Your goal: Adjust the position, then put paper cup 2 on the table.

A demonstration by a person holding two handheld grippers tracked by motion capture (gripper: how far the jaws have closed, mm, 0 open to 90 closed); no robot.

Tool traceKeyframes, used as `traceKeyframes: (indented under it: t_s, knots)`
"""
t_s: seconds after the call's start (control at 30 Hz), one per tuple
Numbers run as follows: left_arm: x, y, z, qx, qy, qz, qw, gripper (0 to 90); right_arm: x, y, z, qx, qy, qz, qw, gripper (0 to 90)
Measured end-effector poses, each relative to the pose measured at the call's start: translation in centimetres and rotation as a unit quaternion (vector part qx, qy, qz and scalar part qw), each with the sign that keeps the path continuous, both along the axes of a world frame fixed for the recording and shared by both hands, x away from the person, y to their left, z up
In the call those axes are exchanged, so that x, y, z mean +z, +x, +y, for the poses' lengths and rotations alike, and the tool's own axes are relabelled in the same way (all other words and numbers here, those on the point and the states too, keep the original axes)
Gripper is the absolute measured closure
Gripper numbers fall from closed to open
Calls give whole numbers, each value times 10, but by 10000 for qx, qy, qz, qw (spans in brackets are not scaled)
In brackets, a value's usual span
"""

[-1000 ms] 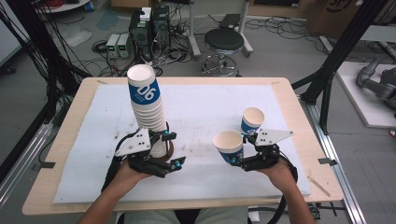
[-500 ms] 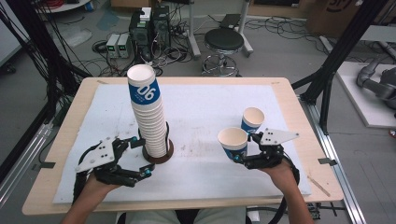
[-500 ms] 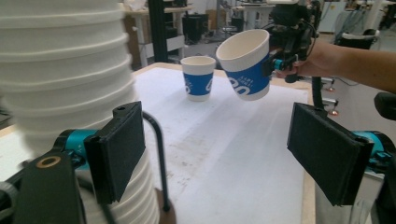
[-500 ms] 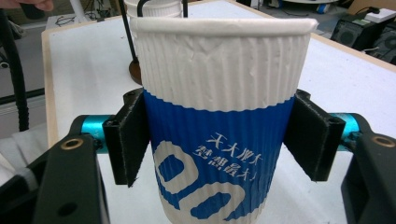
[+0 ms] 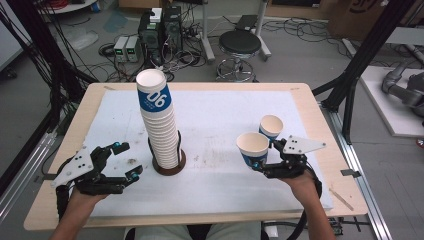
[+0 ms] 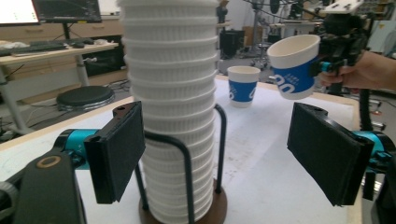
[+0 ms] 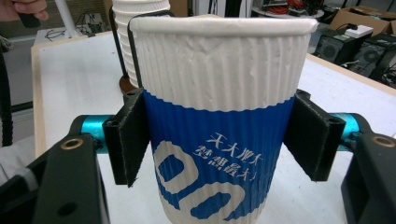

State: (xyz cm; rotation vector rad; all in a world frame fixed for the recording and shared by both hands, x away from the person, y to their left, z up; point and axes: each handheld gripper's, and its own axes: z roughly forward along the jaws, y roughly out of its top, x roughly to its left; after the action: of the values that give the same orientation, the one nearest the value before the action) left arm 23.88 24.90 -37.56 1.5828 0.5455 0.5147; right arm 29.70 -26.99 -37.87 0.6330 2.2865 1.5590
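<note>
- White sheeting covers the wooden table [image 5: 310, 107]; cables and equipment lie on the workshop floor beyond it.
- Cup stack [image 5: 159, 127]: a tall column of nested paper cups stands upright in a wire holder on a round brown base [image 5: 171, 169], left of the table's centre.
- Right gripper [image 5: 267, 162]: jaws pinch a single blue-and-white cup [image 5: 252, 149] at its printed band, upright and raised off the sheet. The right gripper view shows both pads flat against the cup wall [image 7: 219, 140].
- Second loose cup [image 5: 271, 129]: stands on the sheet just behind the held one, apart from it.
- Left gripper [image 5: 127, 160]: jaws spread wide, empty, near the base on its left side. In the left gripper view the pads [image 6: 116, 151] flank the lower stack without touching it.
- Probable step: seat the held cup on the stack. Recommended procedure:
  - Keep the cup level and grip lightly; the wall dents easily.
  - Steady the column low down with the left gripper first, since a tall stack tips readily.
  - Centre the cup above the top rim, then lower straight down.
</note>
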Motion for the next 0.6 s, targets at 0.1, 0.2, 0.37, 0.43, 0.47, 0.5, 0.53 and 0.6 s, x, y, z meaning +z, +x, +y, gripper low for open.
traceKeyframes:
  t_s: [0.1,0.2,0.37,0.43,0.47,0.5,0.53,0.6]
  knots:
    - [-4,2,2,78,6,22,10000,190,0,-1,-1,-3,-21,-50,10000,294]
    - [-5,4,5,195,-40,34,9998,190,1,-1,-1,-17,-6,-65,10000,293]
    - [-7,9,11,406,-147,-5,9991,190,-1,0,4,-1,46,-120,9999,290]
    - [-8,11,15,487,-181,4,9987,190,-2,2,7,4,68,-127,9999,289]
    - [-8,12,16,527,-166,1,9985,190,-2,3,9,-8,64,-128,9999,289]
    - [-9,12,18,557,-179,9,9983,190,-2,5,10,-12,67,-172,9998,289]
    - [-10,13,19,587,-181,18,9981,190,-2,7,12,-1,105,-163,9998,289]
    - [-12,14,22,642,-188,30,9978,190,-2,11,15,-57,197,-216,9996,289]
